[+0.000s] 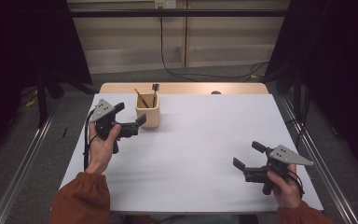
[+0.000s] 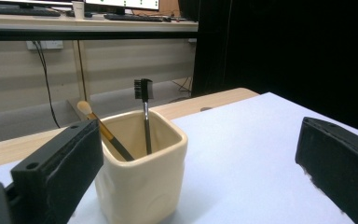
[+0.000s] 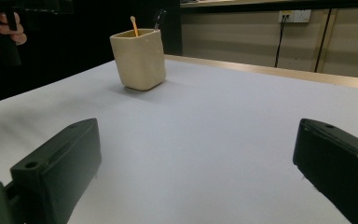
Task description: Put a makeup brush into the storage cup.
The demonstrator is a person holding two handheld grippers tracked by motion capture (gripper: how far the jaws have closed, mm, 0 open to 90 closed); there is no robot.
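Cup (image 1: 148, 115): cream, square-sided with rounded corners, stood upright on the white table (image 1: 200, 154), far left part of the surface, near the far edge. In the left gripper view the cup (image 2: 142, 179) sat close in front, its left side just beside the left jaw; whether it touched the jaw could not be told.

Contents of cup, two items. Brush (image 1: 141, 98): wooden handle, pale tip, leaned to the left, tip above the rim; seen also in the left gripper view (image 2: 103, 131). Comb brush (image 1: 155, 92): dark handle, black bristled head, stood nearly upright at the far side of the cup; head well above the rim in the left gripper view (image 2: 144, 108).

Left gripper (image 1: 131, 117): held in the person's left hand (image 1: 101, 148), just left of the cup, jaws pointed right toward it. Jaws stood wide apart, nothing between them but open table; one jaw tip lay just beside the cup's near left corner in the high view.

Right gripper (image 1: 249, 155): held in the right hand (image 1: 283, 186) at the near right of the table, well apart from the cup, jaws pointed left. Jaws spread wide, holding nothing; in the right gripper view bare table lay between them, the cup (image 3: 139, 58) far off at upper left.

Sleeves: rust-orange, at the near edge.
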